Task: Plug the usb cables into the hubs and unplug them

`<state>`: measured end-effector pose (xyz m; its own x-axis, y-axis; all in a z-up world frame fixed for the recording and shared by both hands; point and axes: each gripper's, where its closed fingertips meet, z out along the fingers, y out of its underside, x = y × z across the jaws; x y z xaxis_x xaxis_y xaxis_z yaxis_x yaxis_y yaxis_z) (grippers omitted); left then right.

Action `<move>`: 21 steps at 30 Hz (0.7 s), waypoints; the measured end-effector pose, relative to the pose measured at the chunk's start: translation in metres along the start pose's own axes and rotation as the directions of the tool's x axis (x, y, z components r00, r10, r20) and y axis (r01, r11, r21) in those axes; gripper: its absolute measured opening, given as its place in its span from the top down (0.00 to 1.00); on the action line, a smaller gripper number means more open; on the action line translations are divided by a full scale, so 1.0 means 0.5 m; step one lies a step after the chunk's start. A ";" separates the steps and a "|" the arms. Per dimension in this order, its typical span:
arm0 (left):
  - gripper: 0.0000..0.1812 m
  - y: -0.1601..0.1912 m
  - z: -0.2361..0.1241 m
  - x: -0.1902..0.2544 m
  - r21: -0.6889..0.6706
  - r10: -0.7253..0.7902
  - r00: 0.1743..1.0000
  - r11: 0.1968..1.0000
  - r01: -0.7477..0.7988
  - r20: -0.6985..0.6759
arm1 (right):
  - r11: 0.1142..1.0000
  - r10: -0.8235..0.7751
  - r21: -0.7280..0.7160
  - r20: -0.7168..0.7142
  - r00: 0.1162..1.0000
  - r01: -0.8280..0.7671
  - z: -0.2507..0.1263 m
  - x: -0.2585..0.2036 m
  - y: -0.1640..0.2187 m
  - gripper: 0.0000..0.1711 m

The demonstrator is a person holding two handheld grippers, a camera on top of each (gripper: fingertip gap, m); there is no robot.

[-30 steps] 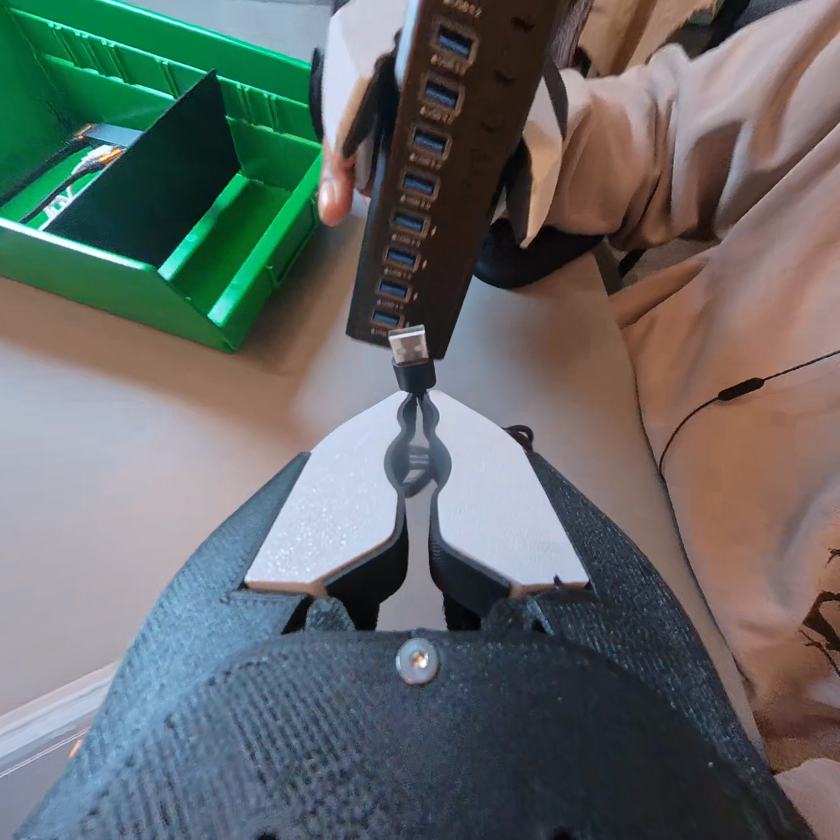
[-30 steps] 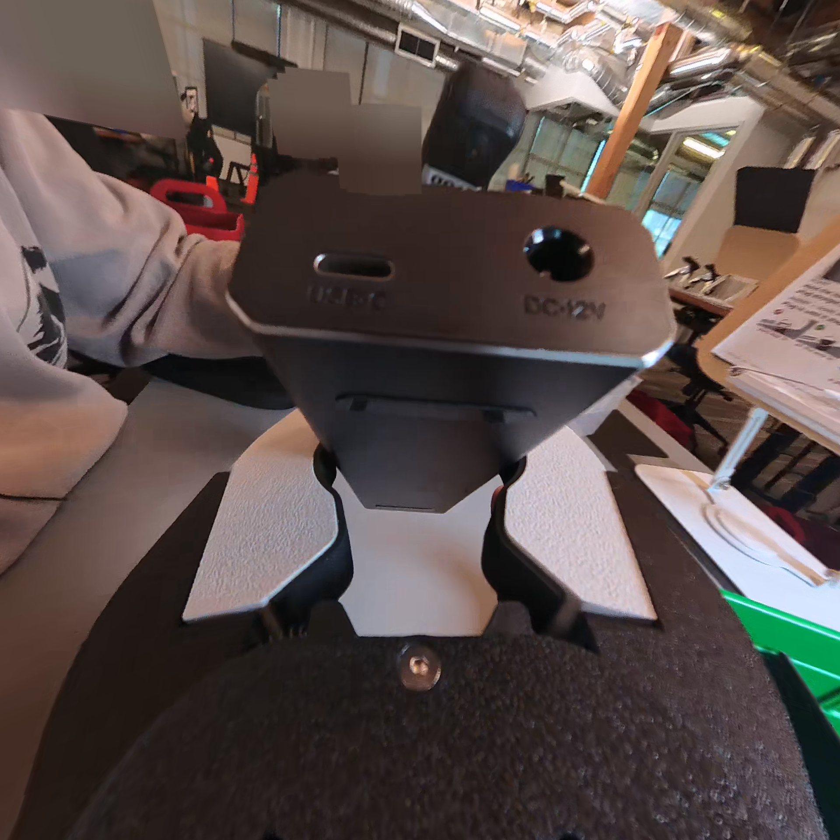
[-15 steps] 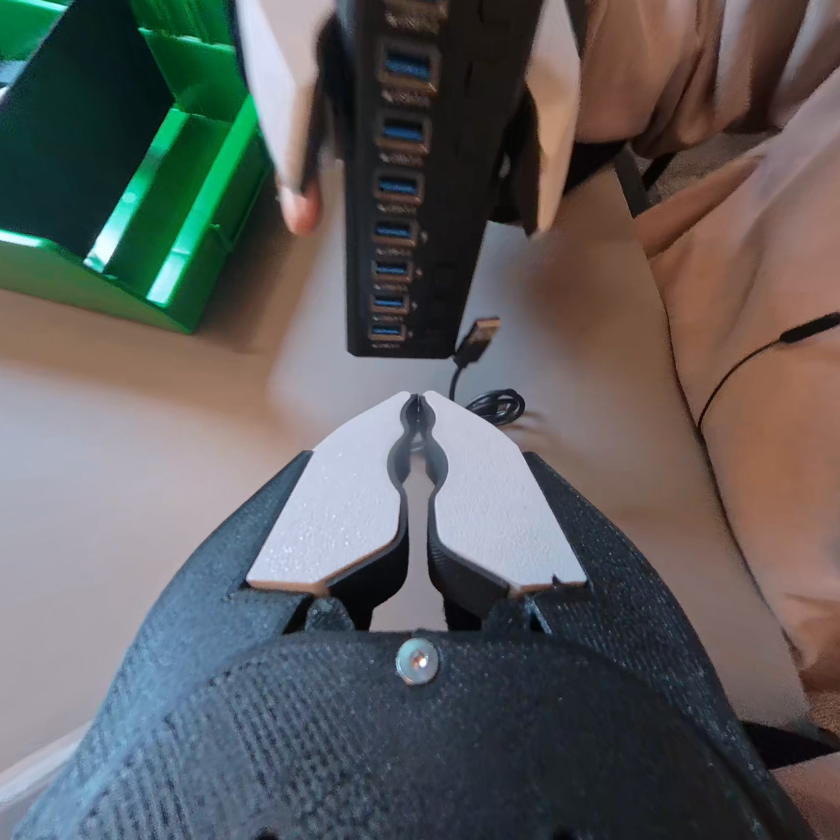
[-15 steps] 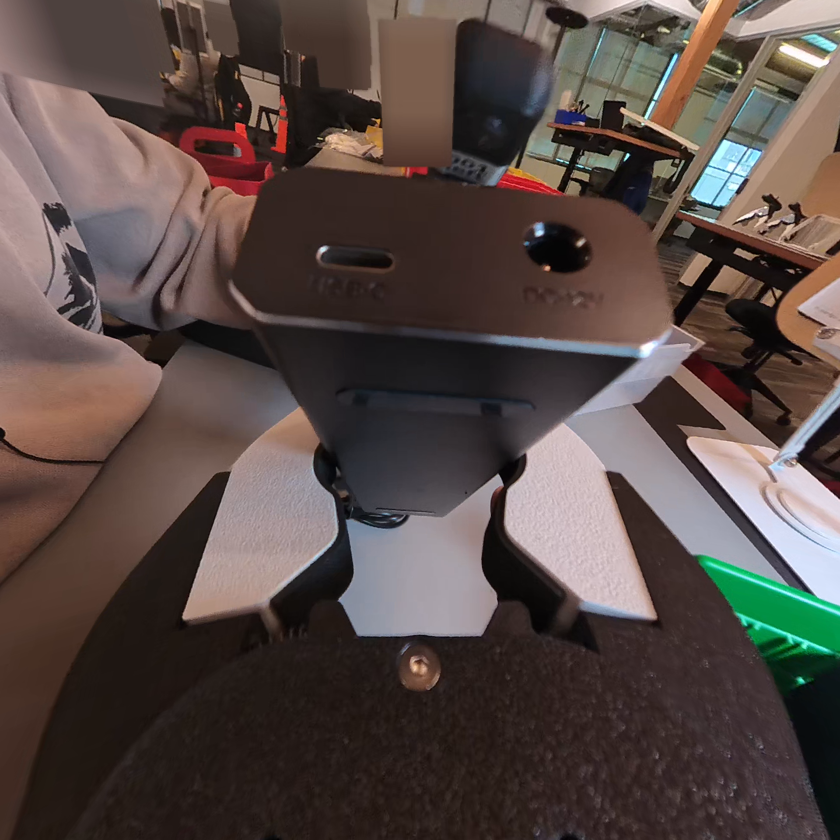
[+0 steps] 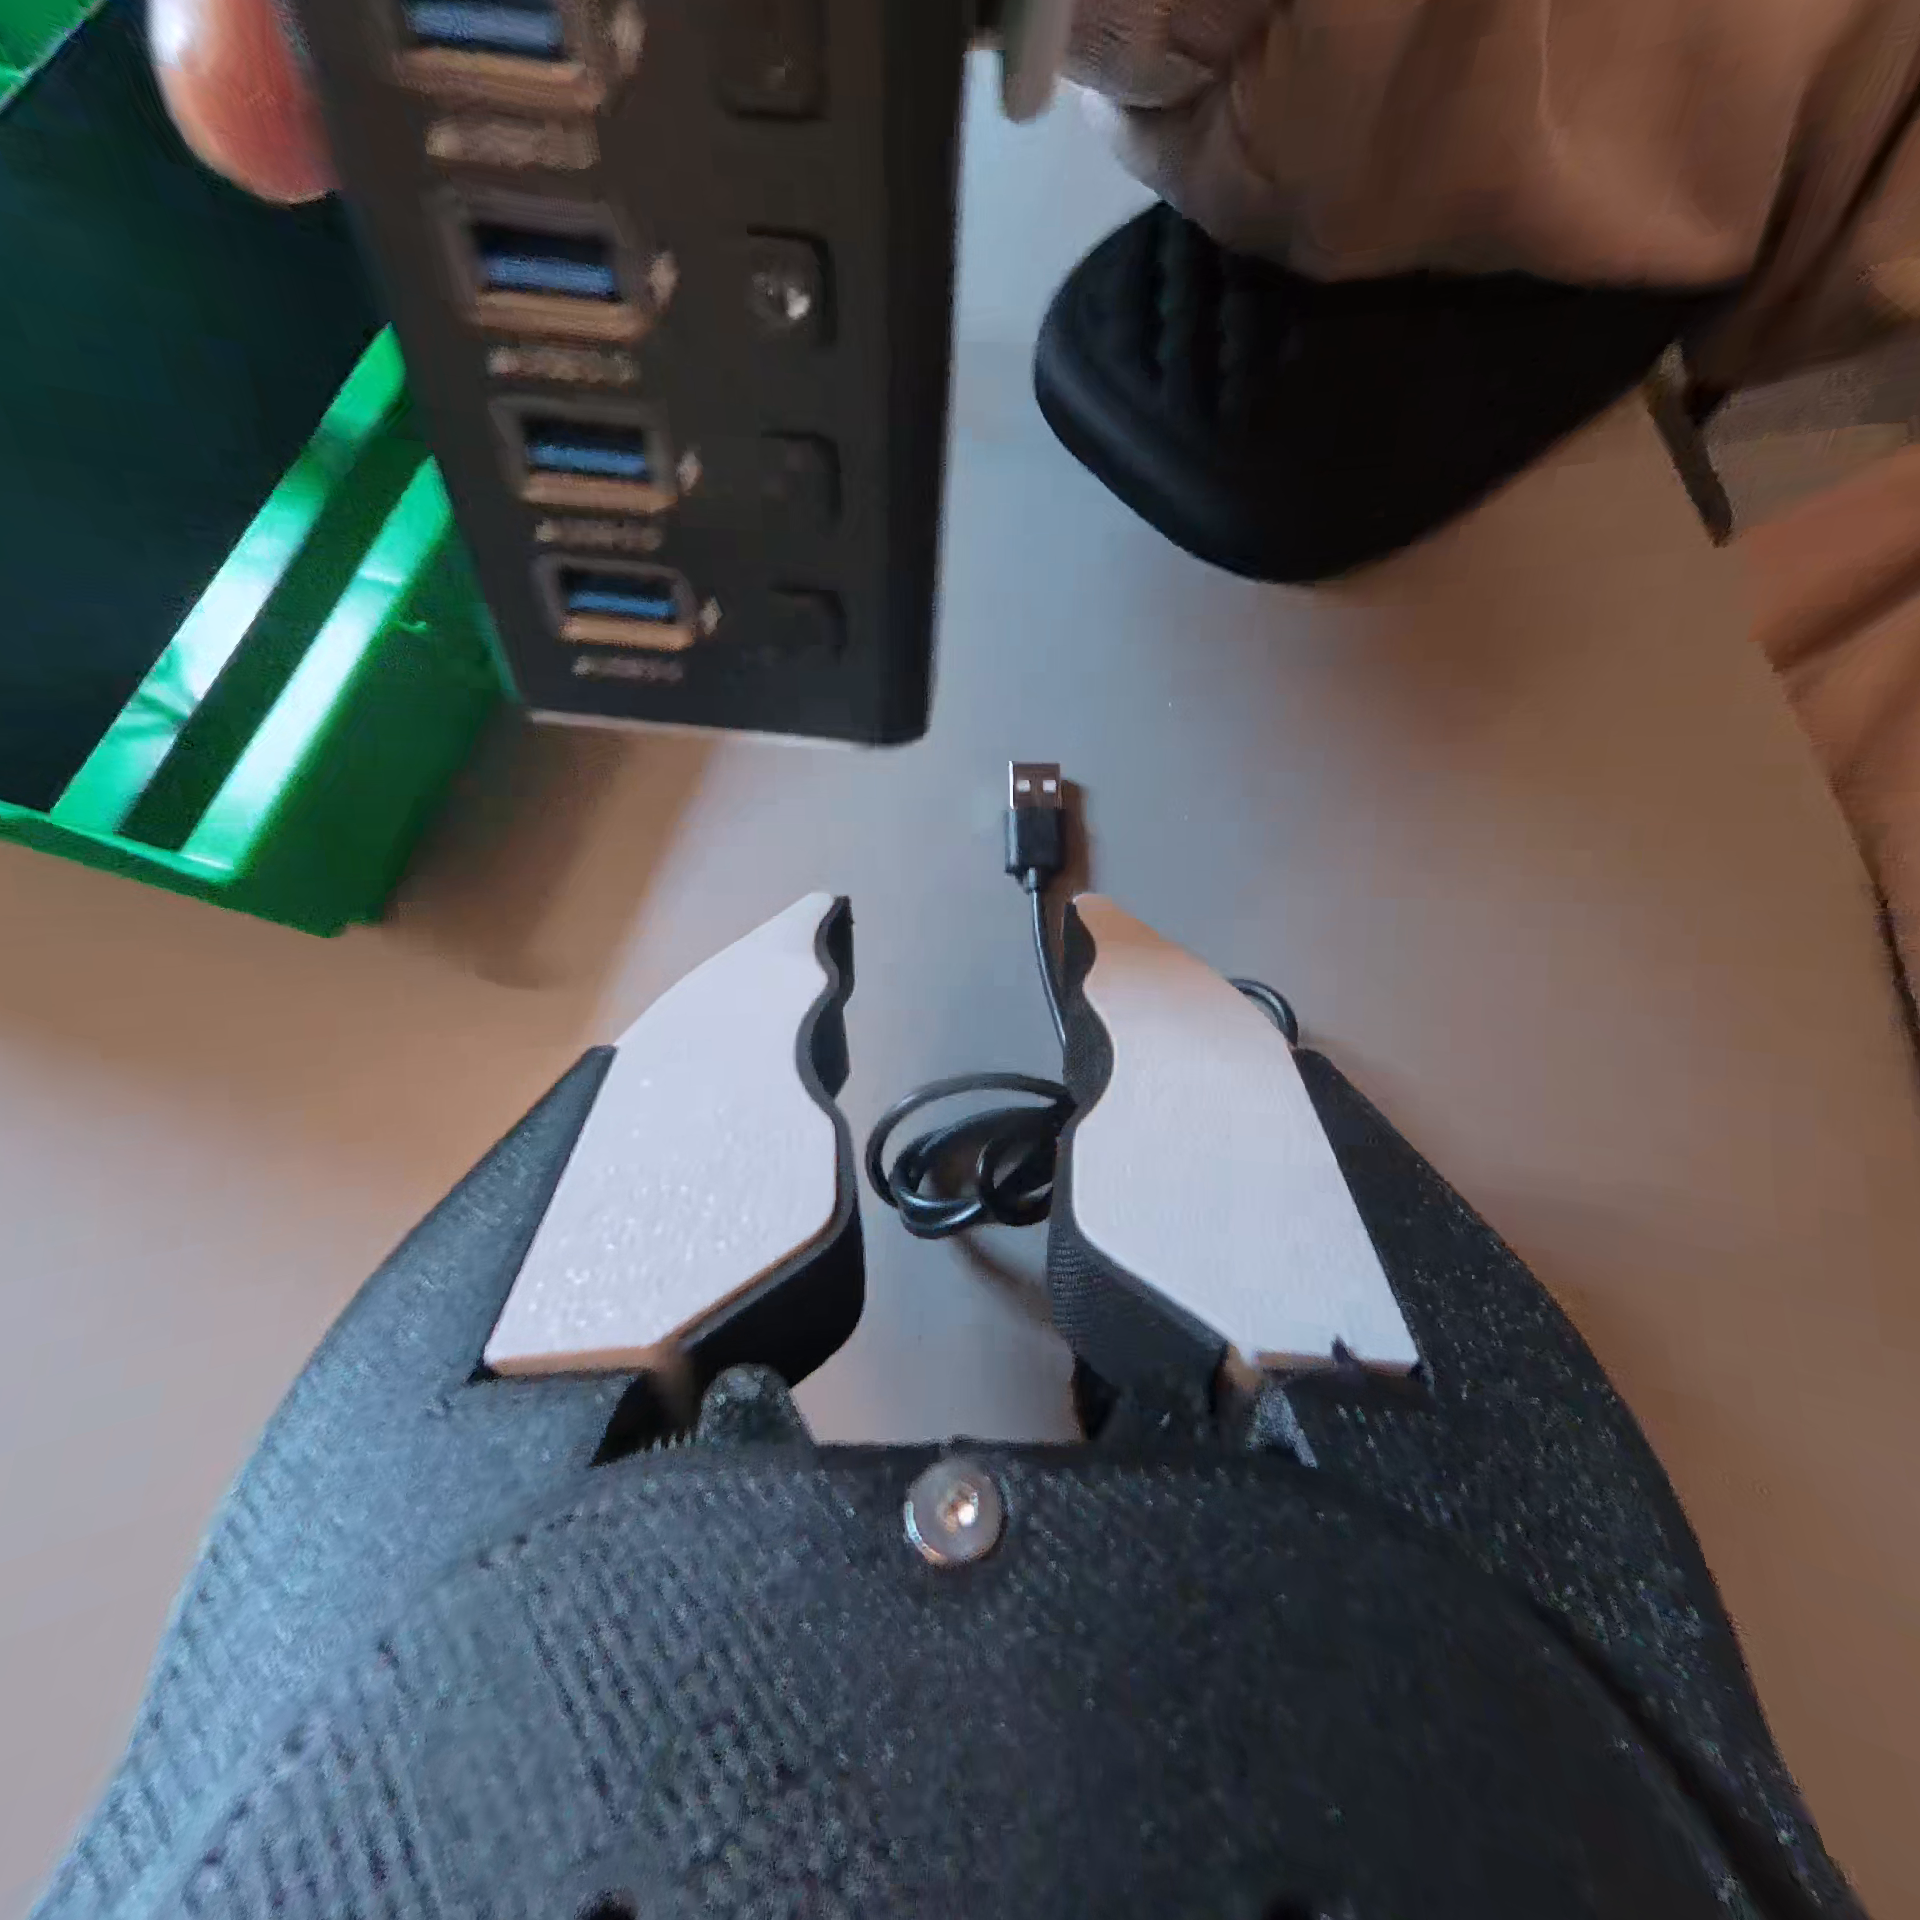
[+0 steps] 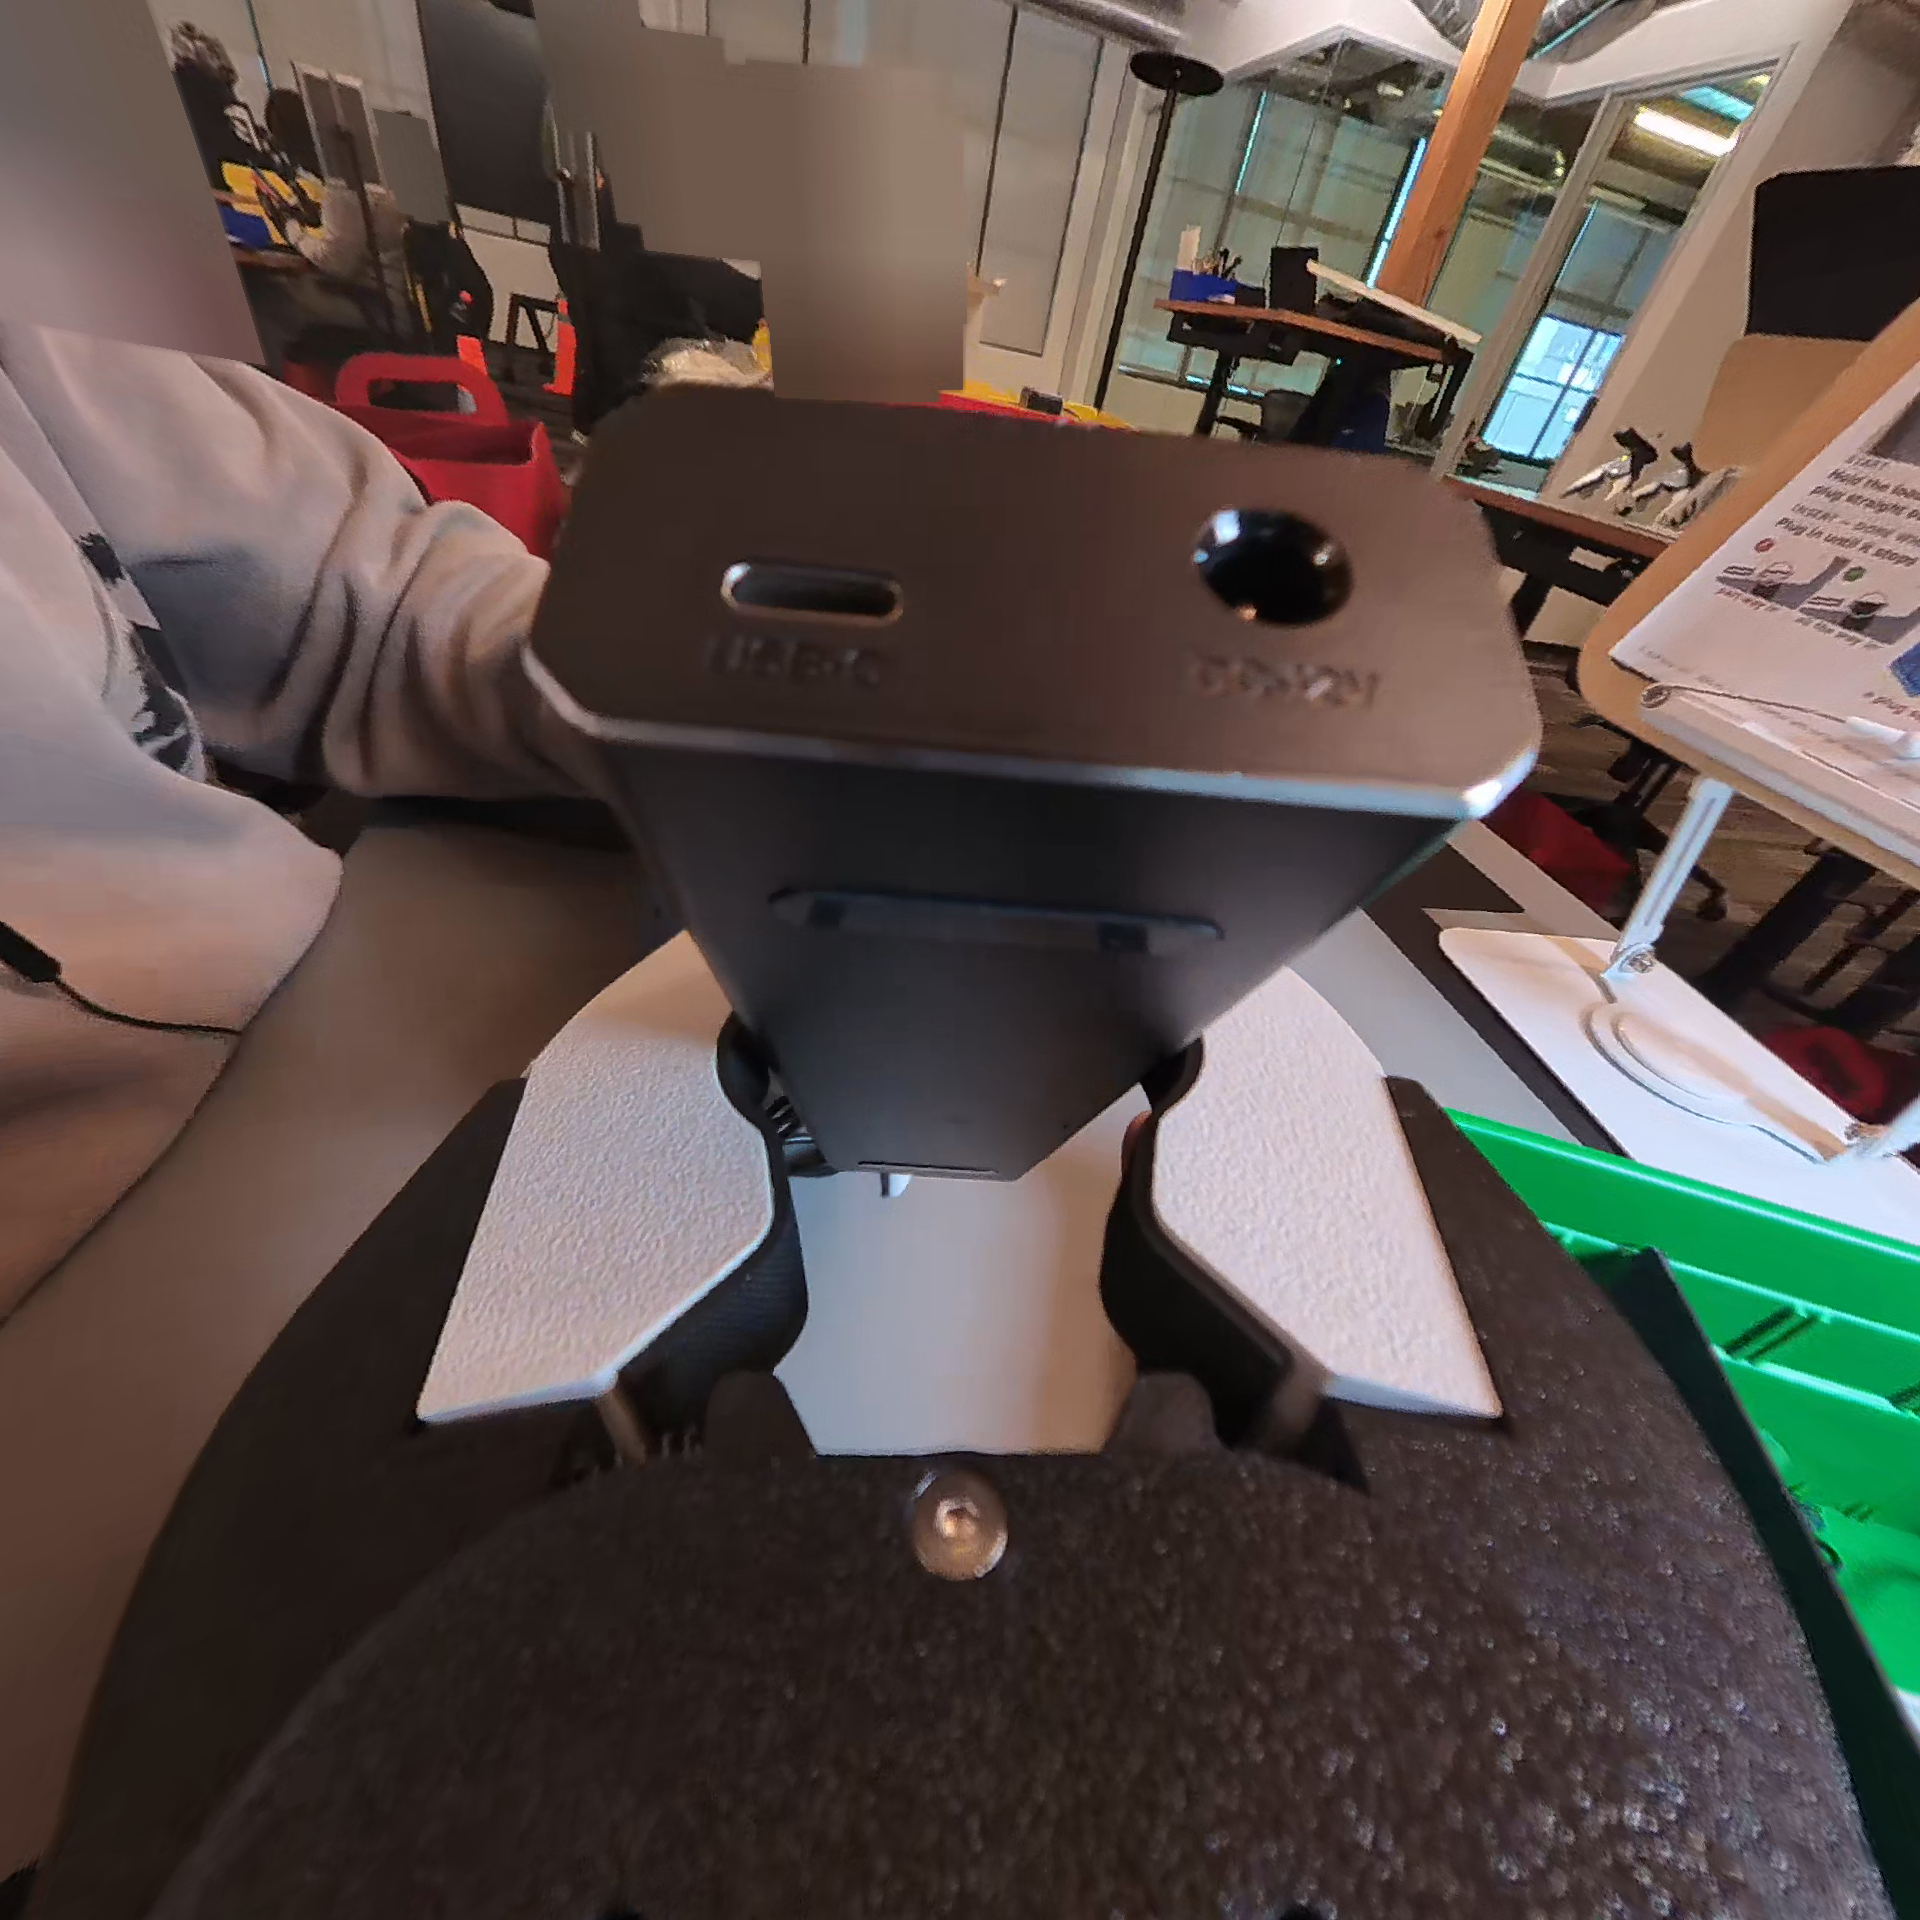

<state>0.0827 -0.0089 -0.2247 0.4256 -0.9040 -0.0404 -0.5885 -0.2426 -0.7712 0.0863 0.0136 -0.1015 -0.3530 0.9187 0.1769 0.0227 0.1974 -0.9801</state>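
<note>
A black USB cable lies loose on the tan table, its plug (image 5: 1034, 821) pointing away and its coil (image 5: 961, 1164) between my left fingers. My left gripper (image 5: 961, 914) is open and empty, just above the cable. A black USB hub (image 5: 665, 364) with several blue ports hangs above the table ahead of it, its lower end near the plug. My right gripper (image 6: 961, 1081) is shut on that hub (image 6: 1023, 644), whose end face with a slot port and a round socket faces the camera.
A green bin (image 5: 239, 748) with a black divider stands at the left; it also shows in the right wrist view (image 6: 1704, 1320). A person's sleeve (image 5: 1558, 125) and a black pad (image 5: 1309, 416) lie at the right. A white stand (image 6: 1662, 997) holds a sheet. My hands' fingertips stand some 12 cm from each other.
My left gripper held the cable's plug at the hub's lowest port, then let it go and opened. The cable now lies on the table. The hub came closer to the left camera.
</note>
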 end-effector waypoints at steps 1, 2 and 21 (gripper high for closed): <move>0.79 0.000 0.004 -0.001 -0.011 -0.023 1.000 1.000 0.023 -0.001 | 1.000 0.006 0.006 0.007 1.000 -0.006 -0.009 0.000 -0.004 0.59; 0.79 0.004 0.011 0.000 -0.035 -0.030 1.000 0.999 0.030 -0.001 | 1.000 0.010 0.010 0.012 1.000 -0.010 -0.018 -0.001 -0.007 0.59; 0.81 -0.007 0.078 0.029 -0.158 -0.038 0.990 0.987 0.016 -0.133 | 0.999 0.044 -0.005 0.020 0.999 -0.044 -0.083 0.007 -0.008 0.59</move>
<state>0.1177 -0.0077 -0.2474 0.3521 -0.9331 0.0736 -0.6829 -0.3099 -0.6615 0.1237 0.0303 -0.0931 -0.3706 0.9194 0.1317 0.0428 0.1586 -0.9864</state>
